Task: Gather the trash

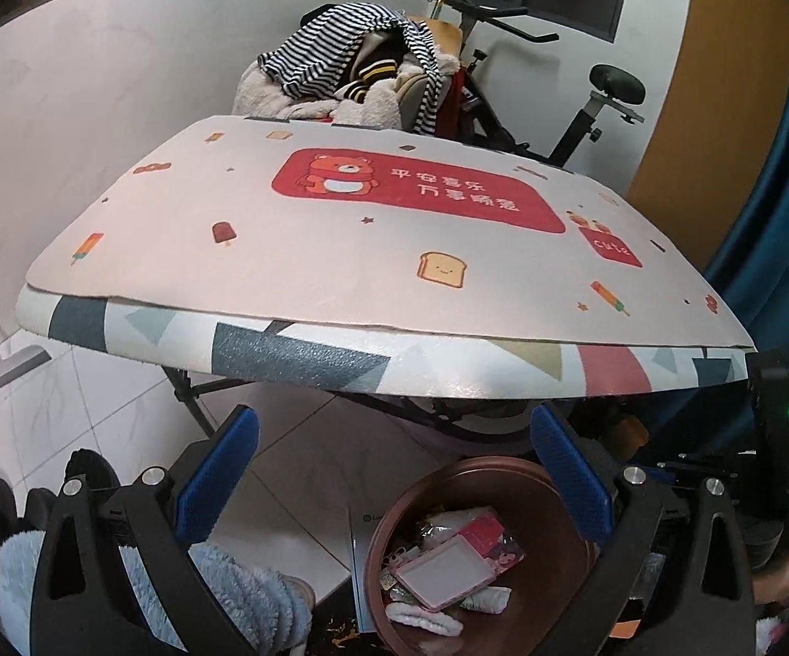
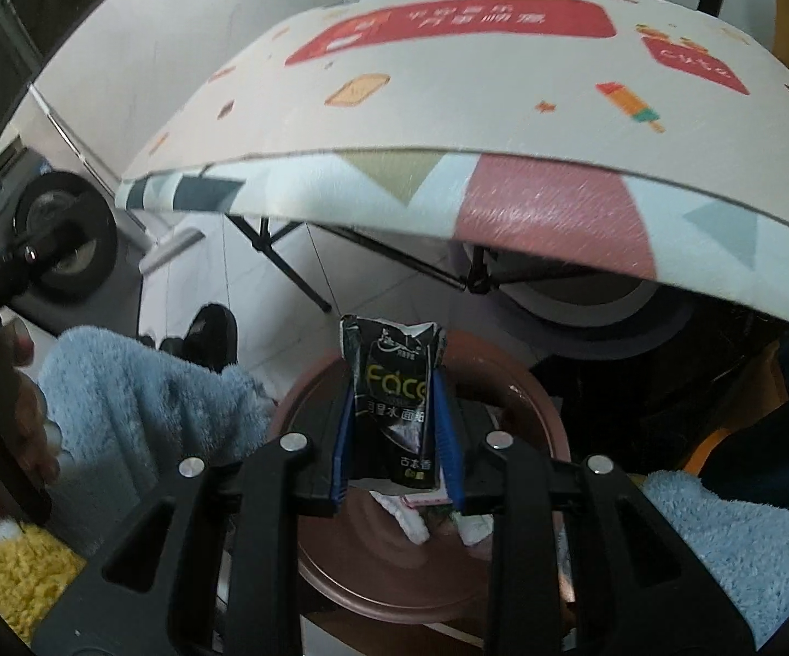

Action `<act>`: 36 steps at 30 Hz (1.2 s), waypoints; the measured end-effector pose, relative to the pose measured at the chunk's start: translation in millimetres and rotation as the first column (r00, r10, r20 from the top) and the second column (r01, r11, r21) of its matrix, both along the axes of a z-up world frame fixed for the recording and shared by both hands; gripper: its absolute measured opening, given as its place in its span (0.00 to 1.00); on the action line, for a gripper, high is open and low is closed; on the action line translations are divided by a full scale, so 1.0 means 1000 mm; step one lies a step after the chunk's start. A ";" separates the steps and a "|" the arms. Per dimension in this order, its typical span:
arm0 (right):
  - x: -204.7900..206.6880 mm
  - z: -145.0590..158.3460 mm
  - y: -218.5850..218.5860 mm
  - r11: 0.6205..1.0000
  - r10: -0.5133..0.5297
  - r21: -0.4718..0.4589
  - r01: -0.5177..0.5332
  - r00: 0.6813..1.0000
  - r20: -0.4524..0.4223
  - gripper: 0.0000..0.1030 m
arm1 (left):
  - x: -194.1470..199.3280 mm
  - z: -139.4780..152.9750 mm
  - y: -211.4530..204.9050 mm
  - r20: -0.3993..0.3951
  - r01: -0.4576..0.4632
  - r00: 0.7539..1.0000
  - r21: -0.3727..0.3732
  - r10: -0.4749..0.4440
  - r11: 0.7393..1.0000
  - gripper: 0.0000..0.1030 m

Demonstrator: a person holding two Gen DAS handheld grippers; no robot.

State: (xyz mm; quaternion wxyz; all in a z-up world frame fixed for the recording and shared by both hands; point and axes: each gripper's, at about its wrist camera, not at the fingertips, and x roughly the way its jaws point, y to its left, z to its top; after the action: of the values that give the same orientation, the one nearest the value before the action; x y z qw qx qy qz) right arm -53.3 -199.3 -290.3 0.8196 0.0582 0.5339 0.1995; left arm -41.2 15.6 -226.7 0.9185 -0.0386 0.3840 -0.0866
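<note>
Your right gripper (image 2: 394,410) clamped the black tissue packet (image 2: 392,399) between its 2 fingers, above the brown bin's rim (image 2: 536,410). Your left gripper (image 1: 394,470) hung open, empty, beside the desk's near edge (image 1: 449,366).

Glossy black packet (image 2: 391,404), matt printed mat (image 1: 372,251), smooth brown bin (image 1: 394,525)

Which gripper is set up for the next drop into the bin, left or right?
Right. The right gripper is shut on the black packet and sits above the brown bin, so opening should drop it in. The left gripper is open, holds nothing, and hangs near the bin.
</note>
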 end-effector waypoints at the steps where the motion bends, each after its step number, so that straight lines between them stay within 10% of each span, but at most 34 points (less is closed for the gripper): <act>1: -0.001 -0.002 0.001 1.000 0.003 -0.006 -0.003 1.000 -0.006 0.29 | 0.000 -0.001 0.001 -0.004 -0.004 1.000 -0.001 0.004 1.000 0.94; 9: 0.000 -0.009 0.007 0.998 0.002 -0.059 -0.003 1.000 -0.021 0.36 | 0.001 -0.006 0.002 -0.026 -0.012 1.000 -0.004 0.012 1.000 0.94; 14: -0.003 -0.002 0.002 0.995 -0.050 -0.089 0.053 0.998 0.035 0.85 | 0.001 -0.006 0.001 -0.027 -0.011 1.000 -0.001 0.011 1.000 0.94; 17: -0.005 -0.001 -0.004 0.993 -0.086 -0.080 0.090 0.995 0.049 0.93 | 0.001 -0.007 0.002 -0.027 -0.014 1.000 -0.001 0.014 1.000 0.94; 28: 0.003 0.014 -0.017 0.982 -0.137 -0.118 0.149 0.985 0.102 0.94 | 0.004 0.007 -0.006 0.009 -0.004 1.000 0.046 0.003 0.999 0.94; 36: 0.011 0.132 -0.035 0.960 -0.209 -0.101 0.261 0.908 0.362 0.94 | 0.021 0.112 -0.011 0.224 0.037 0.973 0.070 -0.052 0.997 0.94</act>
State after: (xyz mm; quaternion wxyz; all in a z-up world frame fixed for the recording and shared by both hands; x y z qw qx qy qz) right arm -42.3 -234.7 -158.5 0.9211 0.0253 0.3829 0.0662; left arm -19.9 4.5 -114.3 0.9547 0.0104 0.2806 -0.0984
